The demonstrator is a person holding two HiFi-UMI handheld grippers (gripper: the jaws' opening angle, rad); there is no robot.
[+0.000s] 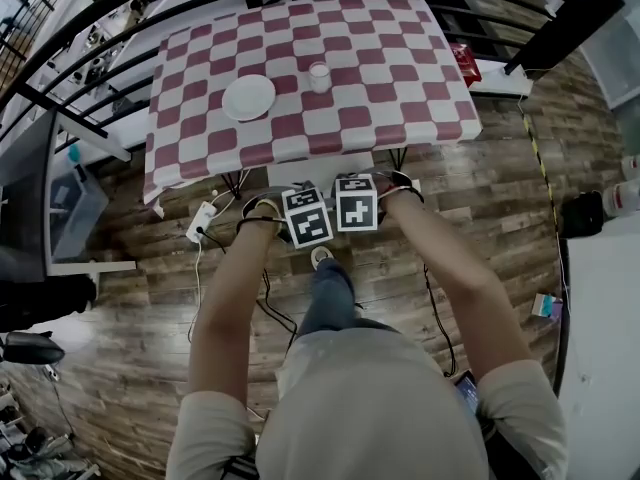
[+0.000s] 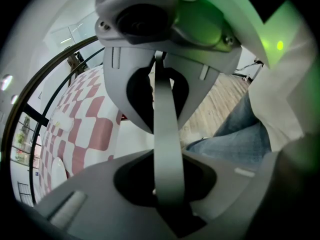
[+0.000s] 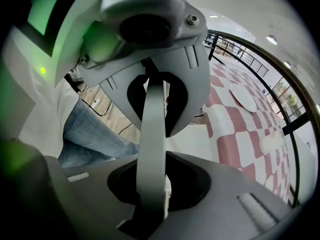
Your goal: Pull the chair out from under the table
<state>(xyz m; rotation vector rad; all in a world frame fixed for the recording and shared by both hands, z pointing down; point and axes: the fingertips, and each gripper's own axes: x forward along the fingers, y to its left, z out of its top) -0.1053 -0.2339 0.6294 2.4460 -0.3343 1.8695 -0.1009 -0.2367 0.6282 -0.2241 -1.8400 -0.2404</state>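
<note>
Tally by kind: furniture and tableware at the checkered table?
table: 1
chair: 1
plate: 1
cup: 1
Total: 4

The tablecloth (image 1: 400, 88) is checked red and white; plate (image 1: 248, 98), cup (image 1: 319, 76) and chair (image 1: 300, 174) are white; floor (image 1: 480, 228) is brown planks; jeans (image 1: 325, 303) are blue.

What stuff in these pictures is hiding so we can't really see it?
- chair: head view, only a white strip shows; the checkered table covers the rest, legs too.
- left gripper and right gripper tips: head view, the grippers' own bodies cover them.
- cup: head view, too small to tell what is inside.
- red thing by the table's right edge: head view, too small to name.
</note>
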